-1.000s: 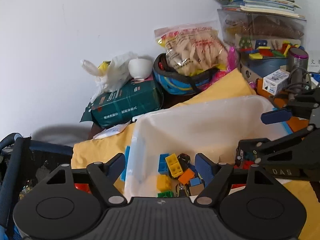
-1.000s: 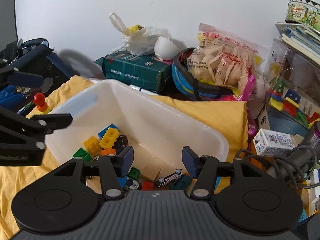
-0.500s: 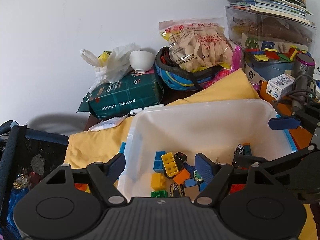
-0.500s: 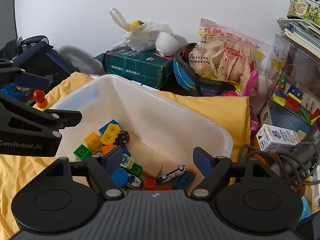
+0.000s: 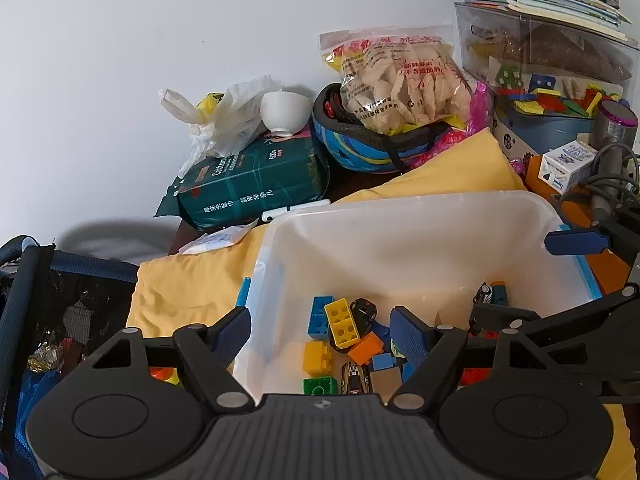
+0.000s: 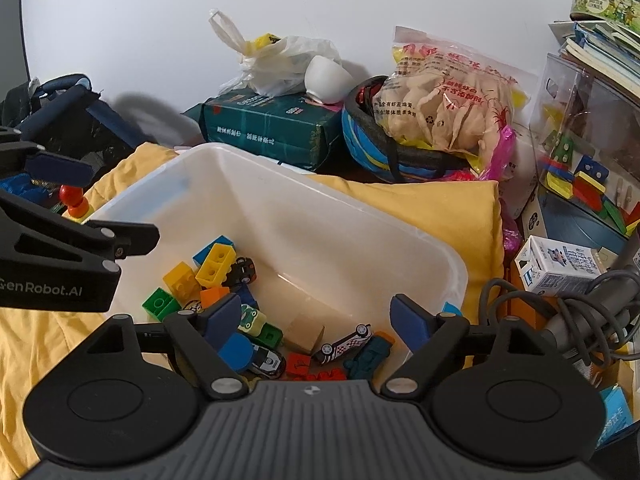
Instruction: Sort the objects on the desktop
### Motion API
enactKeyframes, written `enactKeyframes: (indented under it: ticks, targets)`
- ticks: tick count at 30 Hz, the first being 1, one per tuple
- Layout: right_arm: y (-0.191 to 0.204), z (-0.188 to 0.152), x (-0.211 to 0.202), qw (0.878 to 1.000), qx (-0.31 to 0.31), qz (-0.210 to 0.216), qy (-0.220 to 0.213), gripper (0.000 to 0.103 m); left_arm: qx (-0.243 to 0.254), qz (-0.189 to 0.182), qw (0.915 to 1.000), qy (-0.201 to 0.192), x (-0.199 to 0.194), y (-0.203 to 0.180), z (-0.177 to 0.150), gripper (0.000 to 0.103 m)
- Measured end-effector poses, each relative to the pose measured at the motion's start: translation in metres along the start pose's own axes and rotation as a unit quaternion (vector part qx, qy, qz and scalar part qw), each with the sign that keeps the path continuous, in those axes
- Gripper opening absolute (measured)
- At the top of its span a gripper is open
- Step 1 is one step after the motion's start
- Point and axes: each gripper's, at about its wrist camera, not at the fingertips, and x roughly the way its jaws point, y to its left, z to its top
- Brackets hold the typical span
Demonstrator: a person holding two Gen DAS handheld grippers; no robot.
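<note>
A translucent white plastic bin (image 5: 400,216) (image 6: 280,200) sits on a yellow cloth (image 5: 188,288). Inside lie several toy bricks, among them a yellow one (image 5: 341,322) (image 6: 216,259), a green one (image 6: 160,303), small toy cars (image 6: 347,345) and a wooden block (image 6: 306,334). My left gripper (image 5: 320,330) is open and empty above the bin's near left corner. My right gripper (image 6: 316,320) is open and empty above the bin's near side. Each gripper shows in the other's view.
Behind the bin stand a green tissue pack (image 5: 256,180), a white bowl (image 5: 285,114), a plastic bag (image 5: 224,120), a blue helmet with a snack bag (image 5: 396,84), and clear boxes of toys (image 5: 552,80). A milk carton (image 6: 560,266) and cabled device (image 6: 592,312) lie right. A dark basket (image 5: 60,300) stands left.
Both grippers have risen and drawn back from the bin. The right gripper's fingers have opened wider. Nothing in the bin moved.
</note>
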Motion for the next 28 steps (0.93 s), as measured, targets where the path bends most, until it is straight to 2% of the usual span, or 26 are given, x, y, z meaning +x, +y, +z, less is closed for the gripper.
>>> enactKeyframes:
  ticks: [12, 28]
  targets:
    - [0.0004, -0.0013, 0.0039, 1.000, 0.004, 0.000, 0.005, 0.086, 0.000, -0.003, 0.9999, 0.011, 0.0055, 0.0009, 0.0002, 0.080]
    - [-0.0015, -0.0039, 0.0067, 1.000, 0.008, -0.011, 0.013, 0.087, 0.009, -0.005, 0.9999, 0.006, 0.0053, 0.0006, -0.0002, 0.080]
